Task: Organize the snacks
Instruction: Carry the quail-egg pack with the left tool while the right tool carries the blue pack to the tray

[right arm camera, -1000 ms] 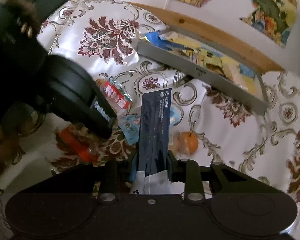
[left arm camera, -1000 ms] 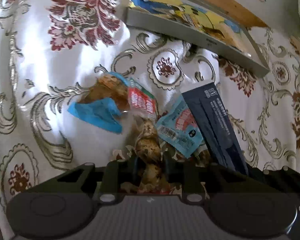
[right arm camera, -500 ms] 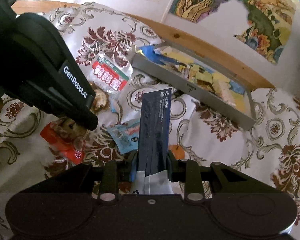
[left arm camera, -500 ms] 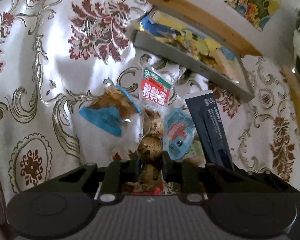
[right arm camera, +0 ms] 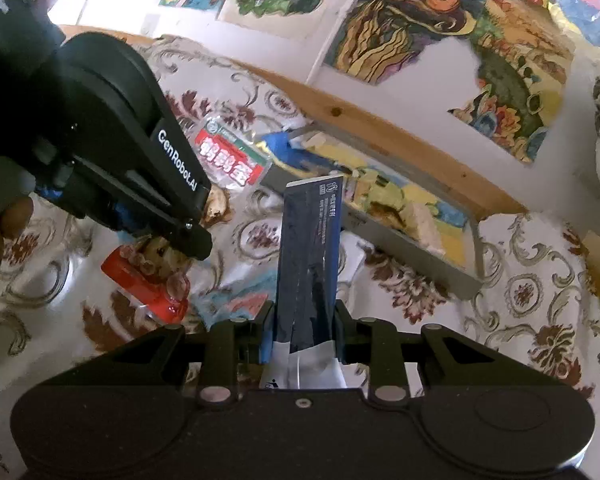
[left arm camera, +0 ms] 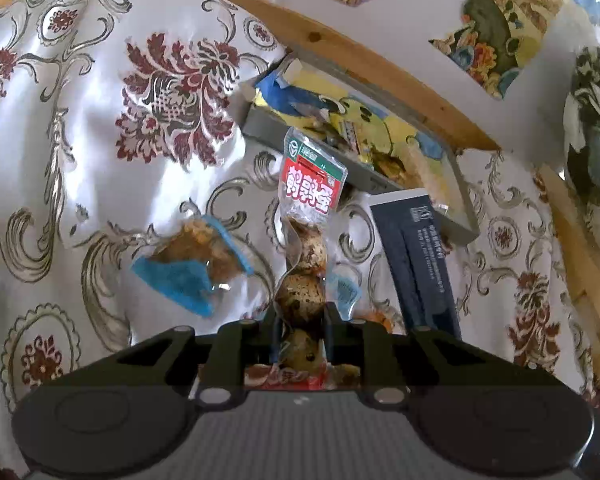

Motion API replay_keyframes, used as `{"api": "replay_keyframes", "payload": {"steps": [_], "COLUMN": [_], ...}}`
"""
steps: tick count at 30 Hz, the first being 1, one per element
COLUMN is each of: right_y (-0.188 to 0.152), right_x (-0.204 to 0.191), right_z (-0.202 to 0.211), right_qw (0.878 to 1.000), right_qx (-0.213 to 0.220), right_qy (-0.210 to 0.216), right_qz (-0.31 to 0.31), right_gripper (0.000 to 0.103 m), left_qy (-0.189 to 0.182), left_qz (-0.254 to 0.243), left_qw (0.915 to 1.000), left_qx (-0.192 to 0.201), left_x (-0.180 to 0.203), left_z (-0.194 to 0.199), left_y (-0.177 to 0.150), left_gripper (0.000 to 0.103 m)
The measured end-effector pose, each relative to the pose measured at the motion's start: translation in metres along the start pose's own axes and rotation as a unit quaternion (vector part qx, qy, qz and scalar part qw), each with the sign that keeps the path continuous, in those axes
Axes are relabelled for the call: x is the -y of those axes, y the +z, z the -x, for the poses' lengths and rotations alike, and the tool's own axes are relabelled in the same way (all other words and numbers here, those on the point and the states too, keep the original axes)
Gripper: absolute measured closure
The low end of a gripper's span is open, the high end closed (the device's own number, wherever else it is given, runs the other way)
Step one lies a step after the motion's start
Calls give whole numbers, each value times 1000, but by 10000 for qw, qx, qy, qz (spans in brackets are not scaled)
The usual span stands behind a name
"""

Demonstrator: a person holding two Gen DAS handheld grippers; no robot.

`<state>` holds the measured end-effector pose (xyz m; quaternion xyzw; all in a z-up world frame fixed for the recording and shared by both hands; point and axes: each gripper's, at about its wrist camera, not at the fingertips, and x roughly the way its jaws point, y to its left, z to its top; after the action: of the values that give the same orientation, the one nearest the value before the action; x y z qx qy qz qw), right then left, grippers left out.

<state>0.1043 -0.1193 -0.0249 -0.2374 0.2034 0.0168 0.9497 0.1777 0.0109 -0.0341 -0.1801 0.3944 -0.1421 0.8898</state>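
- The left tongs [left arm camera: 300, 320] are clamped on a clear bag of speckled eggs [left arm camera: 304, 256], held up above the flowery cloth [left arm camera: 100, 128].
- The right tongs [right arm camera: 305, 320] are clamped on a dark blue packet [right arm camera: 310, 248].
- A gray tray [left arm camera: 364, 176] of snacks sits behind them.
- A blue snack bag [left arm camera: 188, 268] lies on the cloth.

The tray [left arm camera: 356, 172] sits at the table's far edge, snacks inside; the egg pack [left arm camera: 306, 216] stands left of the box [left arm camera: 416, 256]; a pouch [left arm camera: 188, 268] lies further left.
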Motion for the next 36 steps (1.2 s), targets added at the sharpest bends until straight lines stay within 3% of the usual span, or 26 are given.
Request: {"api": "replay_keyframes", "payload": {"steps": [10, 19, 24, 36], "right_y": [37, 79, 85, 83], "right_x": [37, 97, 123, 124], "right_z": [-26, -91, -141, -221], "right_qw": [9996, 9974, 9973, 9994], "right_qx": [272, 623, 598, 185], "right_qy": [-97, -294, -224, -12], "right_qz": [-13, 211, -362, -304], "right_gripper": [73, 73, 73, 73], "left_qy": [-137, -189, -59, 143], "left_qz": [-276, -672, -755, -470], "left_qw": [9987, 9947, 9948, 9983], "left_qx": [400, 751, 674, 309], "left_x": [36, 64, 68, 56], "left_z": [-15, -52, -86, -164], "left_y": [65, 131, 156, 188], "left_gripper": [81, 81, 81, 81]}}
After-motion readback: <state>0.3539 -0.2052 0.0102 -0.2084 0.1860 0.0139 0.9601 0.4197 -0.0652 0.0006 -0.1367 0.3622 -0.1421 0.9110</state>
